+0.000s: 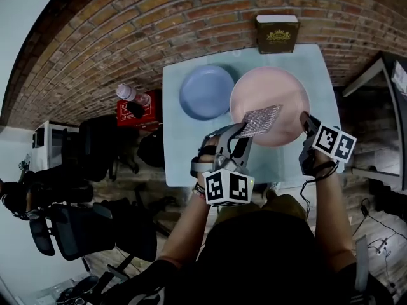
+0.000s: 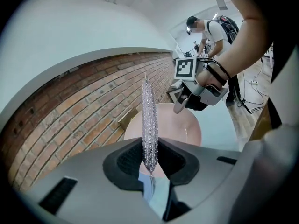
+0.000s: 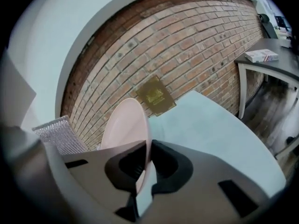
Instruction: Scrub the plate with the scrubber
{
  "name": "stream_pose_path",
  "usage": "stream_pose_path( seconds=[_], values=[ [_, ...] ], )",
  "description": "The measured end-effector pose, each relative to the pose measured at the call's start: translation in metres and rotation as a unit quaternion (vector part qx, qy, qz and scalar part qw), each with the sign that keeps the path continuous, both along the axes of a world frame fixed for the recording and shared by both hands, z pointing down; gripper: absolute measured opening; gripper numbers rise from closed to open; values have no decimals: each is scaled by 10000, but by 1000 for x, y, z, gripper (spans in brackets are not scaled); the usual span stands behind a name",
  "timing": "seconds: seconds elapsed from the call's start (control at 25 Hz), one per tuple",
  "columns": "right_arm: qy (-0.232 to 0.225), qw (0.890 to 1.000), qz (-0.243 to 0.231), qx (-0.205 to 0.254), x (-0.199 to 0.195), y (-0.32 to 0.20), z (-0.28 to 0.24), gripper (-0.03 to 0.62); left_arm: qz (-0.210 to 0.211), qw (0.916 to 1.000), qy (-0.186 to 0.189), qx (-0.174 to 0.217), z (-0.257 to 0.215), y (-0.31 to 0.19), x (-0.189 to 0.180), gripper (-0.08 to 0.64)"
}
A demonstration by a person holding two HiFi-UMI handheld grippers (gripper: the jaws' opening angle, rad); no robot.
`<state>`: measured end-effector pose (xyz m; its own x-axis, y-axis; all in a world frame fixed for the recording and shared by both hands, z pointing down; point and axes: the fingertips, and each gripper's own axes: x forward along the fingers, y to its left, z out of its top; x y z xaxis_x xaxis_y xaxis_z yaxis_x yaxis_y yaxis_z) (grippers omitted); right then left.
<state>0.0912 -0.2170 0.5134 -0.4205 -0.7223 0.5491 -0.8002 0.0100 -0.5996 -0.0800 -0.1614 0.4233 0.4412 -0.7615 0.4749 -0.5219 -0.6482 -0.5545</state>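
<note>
While the right gripper [image 1: 305, 121] is clamped on the right-hand rim of the pink plate [image 1: 270, 97], that plate is held tilted over the table [image 1: 184, 164], and the blue plate [image 1: 205, 92] lies flat just beside it. The left gripper [image 1: 240, 129] has its jaws closed on one end of the silver mesh scrubber [image 1: 259, 121]. The scrubber's long axis runs straight out from the jaws, its free end over the pink plate's face, edge-on in the left gripper view.

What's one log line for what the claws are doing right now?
left claw: shut on silver mesh scrubber | right claw: shut on round pink plate rim | scrubber over plate
</note>
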Motion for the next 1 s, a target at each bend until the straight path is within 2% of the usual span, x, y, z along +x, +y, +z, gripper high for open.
stream_pose_path(
  seconds=[0.2, 0.4, 0.64, 0.8, 1.0],
  values=[
    [-162, 9991, -60, 379, -6, 3, -44, 44, 183, 9996, -101, 180, -18, 2, 14, 86],
    [-138, 9979, -29, 626, -3, 4, -70, 44, 324, 9992, 24, 251, -30, 6, 35, 86],
    [-178, 9967, -111, 781, 4, 3, -89, 46, 494, 9968, 620, -113, -35, 13, 76, 86],
    [-231, 9959, -237, 842, 8, 5, -96, 45, 629, 9956, 658, -207, -33, 16, 102, 86],
    [-173, 9945, -399, 949, 16, 6, -103, 46, 561, 9958, 707, -167, -35, 7, 122, 86]
  ],
)
